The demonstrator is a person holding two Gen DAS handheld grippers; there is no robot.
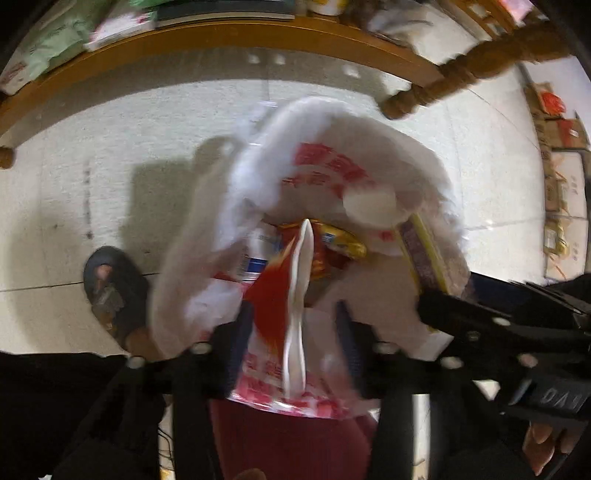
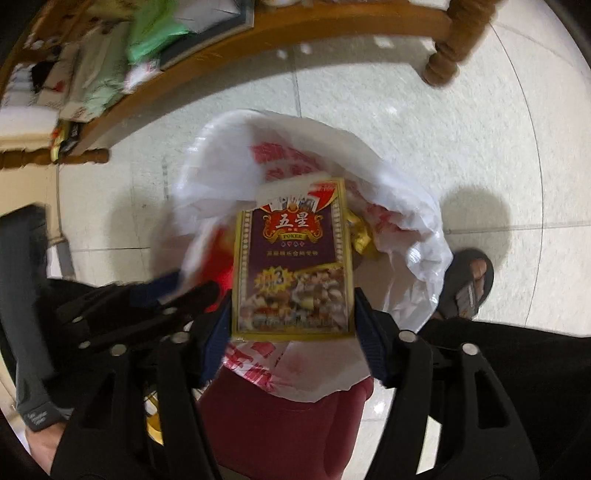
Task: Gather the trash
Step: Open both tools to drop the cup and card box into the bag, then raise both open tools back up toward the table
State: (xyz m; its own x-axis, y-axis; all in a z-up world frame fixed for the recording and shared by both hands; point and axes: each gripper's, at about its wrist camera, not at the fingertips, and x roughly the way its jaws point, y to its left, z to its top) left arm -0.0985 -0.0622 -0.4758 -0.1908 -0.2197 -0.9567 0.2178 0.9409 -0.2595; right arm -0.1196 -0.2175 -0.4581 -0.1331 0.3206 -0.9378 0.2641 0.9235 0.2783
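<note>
Tiled floor (image 2: 424, 129), open white plastic bag (image 2: 229, 162) holding wrappers (image 1: 343, 240), poker card box (image 2: 295, 258)

My left wrist camera looks steeply down along my left gripper (image 1: 291, 321), close above the open white plastic bag (image 1: 332, 155) on the tiled floor (image 1: 92, 184). My right wrist camera also faces steeply down from close over that bag (image 2: 229, 147), past my right gripper (image 2: 291, 325). The 2 views share the bag, the floor, the wooden table edge (image 1: 221, 37) (image 2: 295, 22) and a sandalled foot (image 1: 114, 288) (image 2: 469, 280)
</note>
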